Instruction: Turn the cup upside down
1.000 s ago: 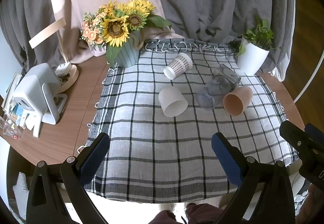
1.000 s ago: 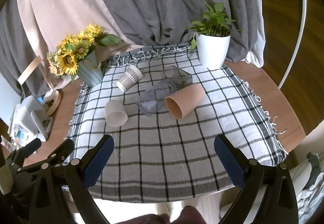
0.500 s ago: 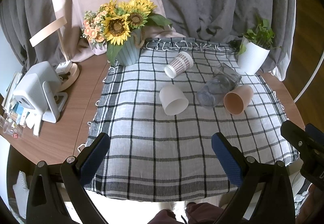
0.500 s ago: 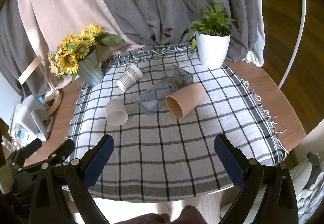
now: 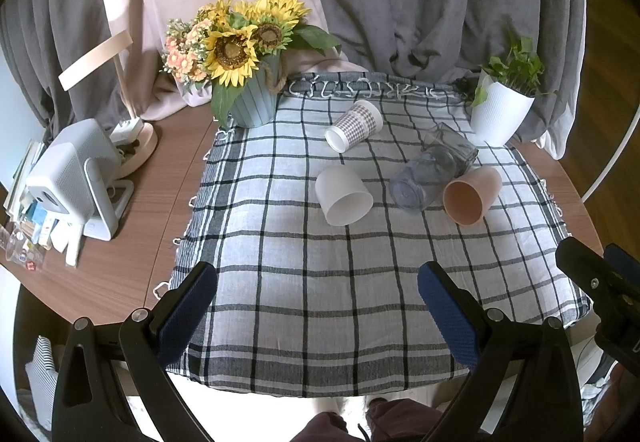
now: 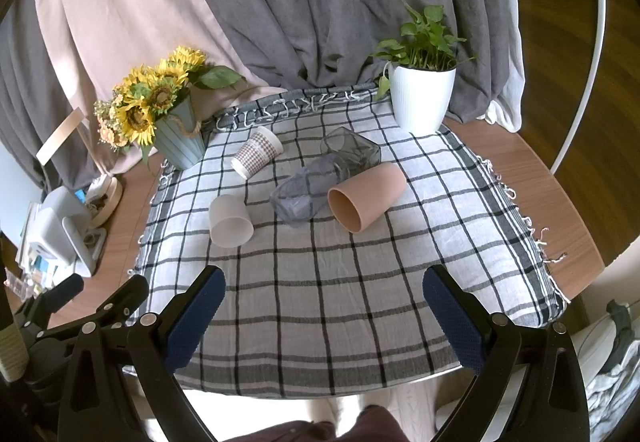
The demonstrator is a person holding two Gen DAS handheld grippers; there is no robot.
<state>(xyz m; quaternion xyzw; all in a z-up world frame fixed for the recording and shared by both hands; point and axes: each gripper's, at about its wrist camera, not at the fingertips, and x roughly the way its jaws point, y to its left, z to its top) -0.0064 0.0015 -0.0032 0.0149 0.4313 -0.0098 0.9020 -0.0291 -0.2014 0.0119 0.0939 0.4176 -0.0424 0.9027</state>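
Left gripper (image 5: 316,306) and right gripper (image 6: 324,306) both spread wide, holding nothing, hovering level over near edge of checked cloth (image 6: 320,302). Ahead, lying on sides: white cup (image 5: 343,196), grey glass (image 5: 432,172) touching pink cup (image 5: 472,194), patterned paper cup (image 5: 354,125) farther back.

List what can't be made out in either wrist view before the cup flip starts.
- Glass jar: whether it touches the peach cup; left view can't separate them.
- Clutter by the white speaker: too small, cut by the left view's edge.
- Left gripper: tips out of the right view.
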